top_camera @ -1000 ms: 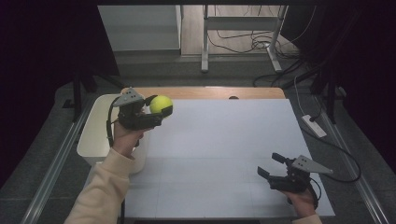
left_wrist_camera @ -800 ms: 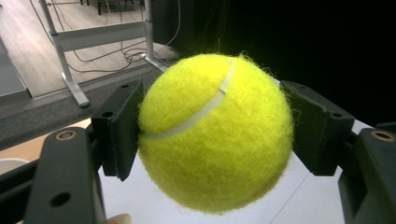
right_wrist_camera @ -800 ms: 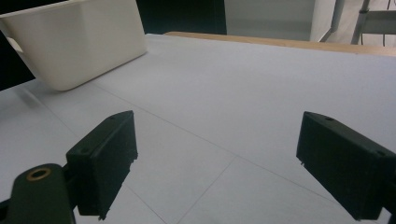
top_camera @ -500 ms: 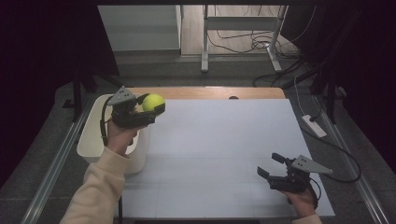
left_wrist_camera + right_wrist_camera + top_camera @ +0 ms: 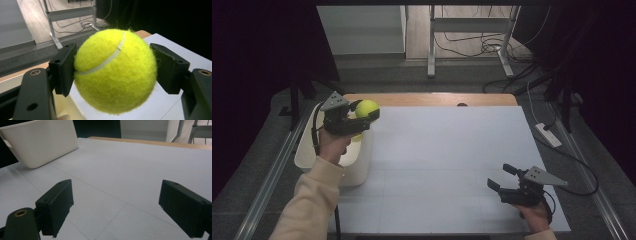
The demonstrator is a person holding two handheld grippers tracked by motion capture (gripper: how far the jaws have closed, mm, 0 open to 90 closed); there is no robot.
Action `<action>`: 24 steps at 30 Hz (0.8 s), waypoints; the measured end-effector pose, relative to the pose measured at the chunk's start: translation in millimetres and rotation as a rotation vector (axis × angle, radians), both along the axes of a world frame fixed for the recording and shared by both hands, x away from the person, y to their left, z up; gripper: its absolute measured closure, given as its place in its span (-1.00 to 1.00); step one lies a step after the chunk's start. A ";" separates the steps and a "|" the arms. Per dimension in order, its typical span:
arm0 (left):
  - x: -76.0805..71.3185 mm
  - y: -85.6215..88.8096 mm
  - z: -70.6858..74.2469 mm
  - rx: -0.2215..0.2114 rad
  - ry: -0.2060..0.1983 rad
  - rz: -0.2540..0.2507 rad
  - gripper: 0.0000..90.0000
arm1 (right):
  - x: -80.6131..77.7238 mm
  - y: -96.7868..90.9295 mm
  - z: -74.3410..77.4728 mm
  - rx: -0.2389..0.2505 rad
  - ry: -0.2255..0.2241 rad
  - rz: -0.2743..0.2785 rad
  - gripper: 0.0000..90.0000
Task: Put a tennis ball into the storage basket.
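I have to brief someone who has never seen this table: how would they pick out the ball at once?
Start at the white sheet covering the table, then go to the white tub at its left edge. Above the tub's far end, the left gripper holds the tennis ball between its fingers: the one fuzzy, bright yellow-green thing among white and black.

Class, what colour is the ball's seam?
White, curving across the yellow-green ball; the left gripper view shows it best.

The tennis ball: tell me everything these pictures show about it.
The tennis ball is bright yellow-green and fuzzy, felt by its look, with a pale curved seam across its upper face. It is clamped between the two black pads of the left hand-held gripper, held off the surface at the white bin's inner edge. Nothing else touches it.
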State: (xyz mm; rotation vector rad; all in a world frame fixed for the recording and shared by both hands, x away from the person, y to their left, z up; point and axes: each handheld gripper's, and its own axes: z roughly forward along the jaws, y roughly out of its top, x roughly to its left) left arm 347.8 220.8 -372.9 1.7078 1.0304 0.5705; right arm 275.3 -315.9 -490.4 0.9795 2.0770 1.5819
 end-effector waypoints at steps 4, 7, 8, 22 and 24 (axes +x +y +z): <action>1.0 8.8 -1.9 0.005 0.011 0.025 -0.40 | 0.1 0.2 -0.2 -0.001 0.002 0.000 -0.73; 2.3 14.0 -3.6 0.010 0.020 0.042 -0.40 | 0.3 0.1 -0.1 0.000 0.002 0.000 -0.73; 2.7 16.1 -4.2 0.007 0.023 0.048 -0.40 | 0.3 0.2 -0.1 0.000 0.002 0.000 -0.73; 4.4 36.5 -9.9 0.013 0.052 0.106 -0.40 | 0.4 0.7 -0.1 -0.002 0.002 0.001 -0.73; 4.1 39.0 -10.5 0.013 0.056 0.115 -0.40 | 0.3 1.3 0.1 -0.001 0.002 0.002 -0.73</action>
